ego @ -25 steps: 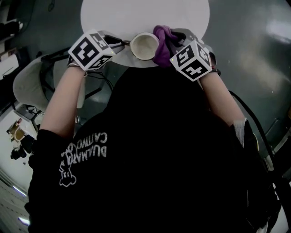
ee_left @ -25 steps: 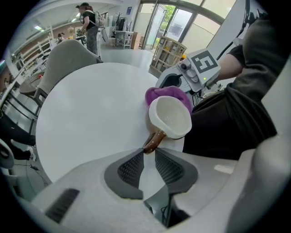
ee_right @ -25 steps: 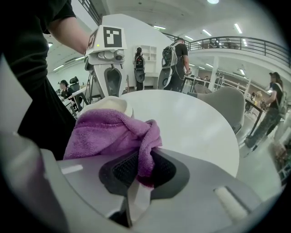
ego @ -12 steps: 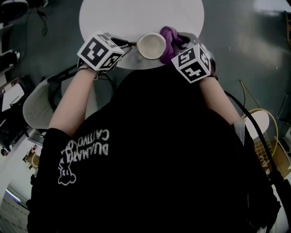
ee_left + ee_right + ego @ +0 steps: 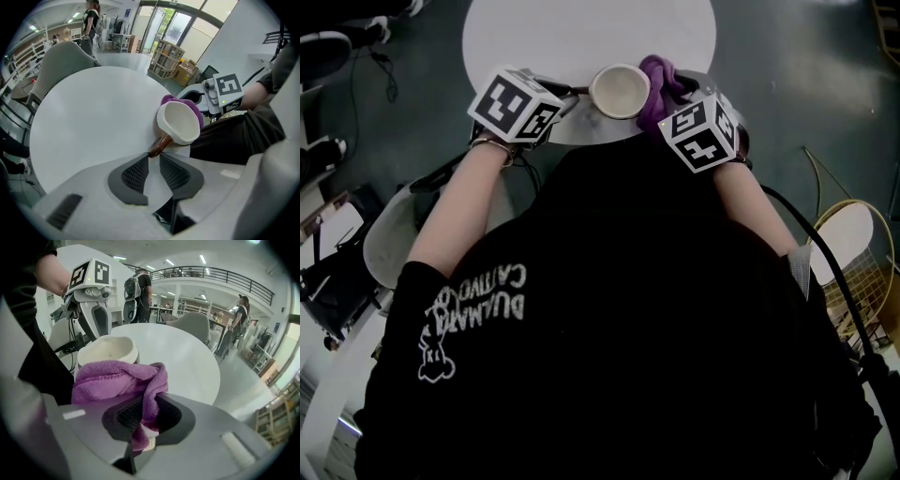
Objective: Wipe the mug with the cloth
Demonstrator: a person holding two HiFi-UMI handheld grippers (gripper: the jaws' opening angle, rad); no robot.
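A cream mug (image 5: 620, 91) with a brown handle (image 5: 159, 144) hangs at the near edge of the round white table (image 5: 581, 33). My left gripper (image 5: 153, 157) is shut on that handle, with the mug's mouth (image 5: 179, 121) tilted toward its camera. My right gripper (image 5: 147, 411) is shut on a purple cloth (image 5: 119, 376), which is bunched against the right side of the mug (image 5: 108, 350). In the head view the cloth (image 5: 660, 86) sits between the mug and the right gripper's marker cube (image 5: 698, 129). The left gripper's marker cube (image 5: 516, 105) is left of the mug.
The person's black shirt fills the lower head view. A grey chair (image 5: 389, 234) stands at the left and a round wire-framed stool (image 5: 853, 239) at the right. More grey chairs (image 5: 190, 326) and people stand beyond the table.
The right gripper has rolled and slid a little along the mug's side with the cloth. The left gripper has kept the mug where it was. The head camera has shifted.
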